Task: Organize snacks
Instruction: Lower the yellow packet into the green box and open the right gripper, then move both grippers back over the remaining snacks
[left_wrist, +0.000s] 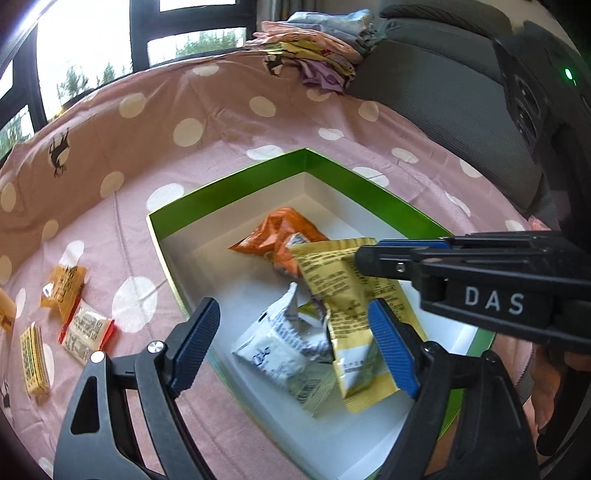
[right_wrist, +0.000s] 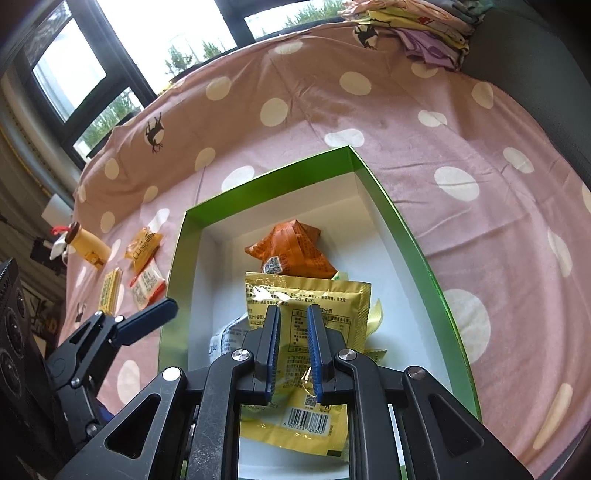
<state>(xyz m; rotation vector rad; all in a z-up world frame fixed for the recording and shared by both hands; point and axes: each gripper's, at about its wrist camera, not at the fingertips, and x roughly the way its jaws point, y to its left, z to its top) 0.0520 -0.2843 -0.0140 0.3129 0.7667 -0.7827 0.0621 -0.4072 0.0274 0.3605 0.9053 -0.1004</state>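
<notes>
box: the green box (right_wrist: 413, 236) sits on the pink dotted cloth (left_wrist: 221, 122); take every place below from it.
left gripper: your left gripper (left_wrist: 295, 345) hangs over the near part of the box with its jaws spread wide and nothing pressed between the pads; the white packet (left_wrist: 273, 343) lies in the box under the gap.
right gripper: your right gripper (right_wrist: 293, 350) is pinched nearly shut on the yellow packet (right_wrist: 295, 299), which is over the near half of the box, slanted rather than flat.
already in the box: an orange packet (right_wrist: 291, 251) toward the far wall, with the white one nearer you.
still outside: three small packets (left_wrist: 62, 317) lie on the cloth to the left of the box, well apart from it.
step in hand: you look to be dropping the yellow packet in. lower it close to the box floor before letting go, and lay it flat beside the orange one so the pile does not climb above the rim.
left hand next: probably the loose packets to the left; lift clear of the near wall first so you do not drag the box.
hard to make out: the near right corner of the box is covered by both grippers; the print on the packets is too small to read; a cream bottle-like thing (right_wrist: 88, 247) far left of the box is unclear.
</notes>
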